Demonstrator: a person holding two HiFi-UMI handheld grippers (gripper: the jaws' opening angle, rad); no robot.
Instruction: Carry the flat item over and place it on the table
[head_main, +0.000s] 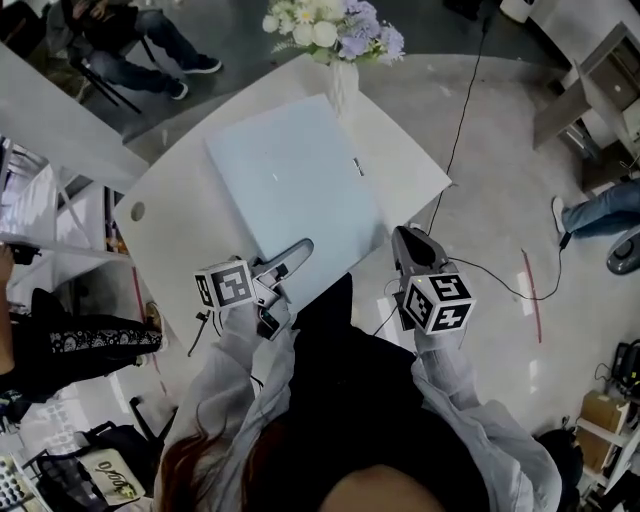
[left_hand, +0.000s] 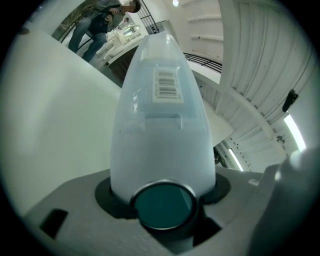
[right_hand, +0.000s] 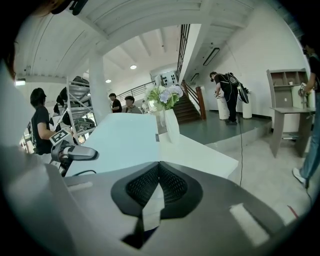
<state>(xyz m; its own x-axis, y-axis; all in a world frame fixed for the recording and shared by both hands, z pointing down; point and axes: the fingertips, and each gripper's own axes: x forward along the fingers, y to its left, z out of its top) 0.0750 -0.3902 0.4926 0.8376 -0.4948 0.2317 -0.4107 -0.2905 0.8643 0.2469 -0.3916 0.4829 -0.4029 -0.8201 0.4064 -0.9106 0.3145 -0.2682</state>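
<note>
The flat item is a pale blue slab lying on the white table; it also shows in the right gripper view. My left gripper is at its near left edge, one grey jaw lying over the top. The other jaw is hidden, so I cannot tell whether it grips. A pale tapered shape with a barcode label fills the left gripper view. My right gripper hovers just off the slab's near right corner. Its dark pads meet at the tip, holding nothing.
A white vase of flowers stands on the table's far side, just beyond the slab. A shelving rack is at the left. A black cable and red tape lie on the floor at the right. People sit at the far left.
</note>
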